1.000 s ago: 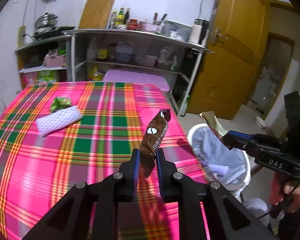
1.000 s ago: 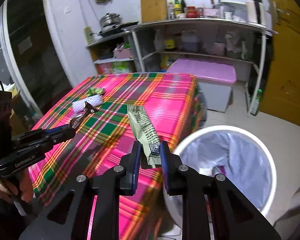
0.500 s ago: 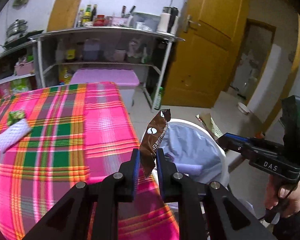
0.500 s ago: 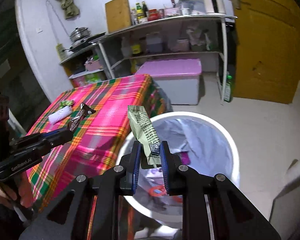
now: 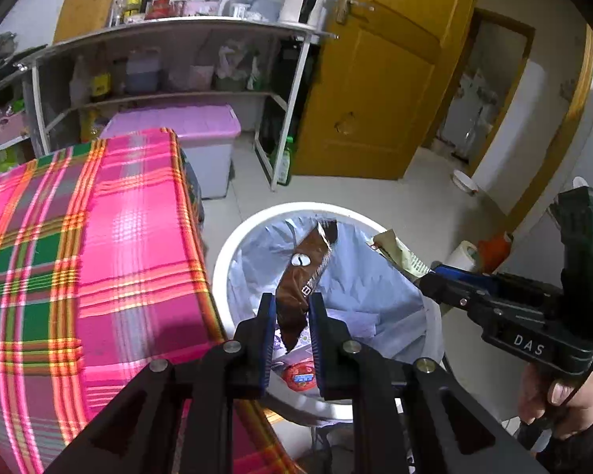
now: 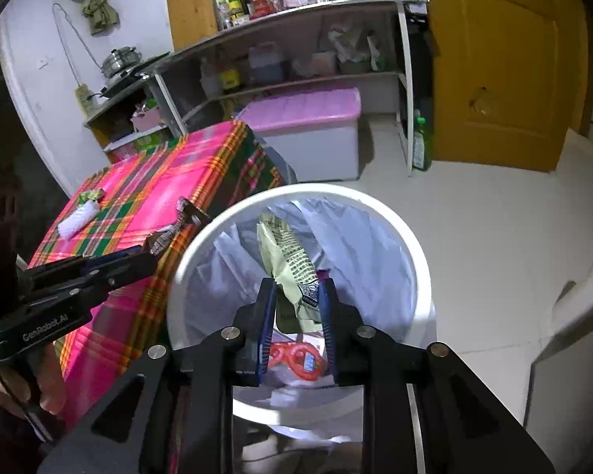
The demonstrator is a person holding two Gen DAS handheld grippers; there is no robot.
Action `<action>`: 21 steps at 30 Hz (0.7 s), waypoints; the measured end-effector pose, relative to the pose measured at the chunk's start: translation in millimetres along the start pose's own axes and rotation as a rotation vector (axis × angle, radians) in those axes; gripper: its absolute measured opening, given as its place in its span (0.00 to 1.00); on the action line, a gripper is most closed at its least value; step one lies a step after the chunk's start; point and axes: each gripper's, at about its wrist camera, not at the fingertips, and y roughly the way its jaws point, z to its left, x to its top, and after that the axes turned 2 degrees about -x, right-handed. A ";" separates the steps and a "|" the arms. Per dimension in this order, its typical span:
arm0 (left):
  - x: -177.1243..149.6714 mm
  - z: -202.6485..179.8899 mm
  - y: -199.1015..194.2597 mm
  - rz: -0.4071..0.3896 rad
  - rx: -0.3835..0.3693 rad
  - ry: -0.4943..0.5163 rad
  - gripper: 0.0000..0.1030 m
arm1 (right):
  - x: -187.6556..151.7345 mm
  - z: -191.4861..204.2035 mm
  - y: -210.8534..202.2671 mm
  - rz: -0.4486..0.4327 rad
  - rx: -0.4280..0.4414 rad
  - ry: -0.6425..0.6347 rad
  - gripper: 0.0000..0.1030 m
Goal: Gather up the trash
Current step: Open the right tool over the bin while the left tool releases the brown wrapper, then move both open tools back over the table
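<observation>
My left gripper is shut on a brown snack wrapper and holds it over the white trash bin with its pale blue liner. My right gripper is shut on a pale green wrapper, also over the bin. The right gripper also shows in the left wrist view, at the bin's right rim. The left gripper shows in the right wrist view, at the bin's left rim. Red and white trash lies inside the bin.
The table with a pink plaid cloth stands left of the bin. A white foam piece and a green wrapper lie on it. A shelf unit, a purple-lidded box and a yellow door stand behind.
Both grippers have swung from over the table to over the bin, each still holding its wrapper. The bin now fills the middle of both views.
</observation>
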 end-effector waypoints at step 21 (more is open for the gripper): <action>-5.5 9.3 -39.3 -0.055 0.006 -0.028 0.21 | 0.4 24.0 -32.0 -0.064 0.042 -0.038 0.27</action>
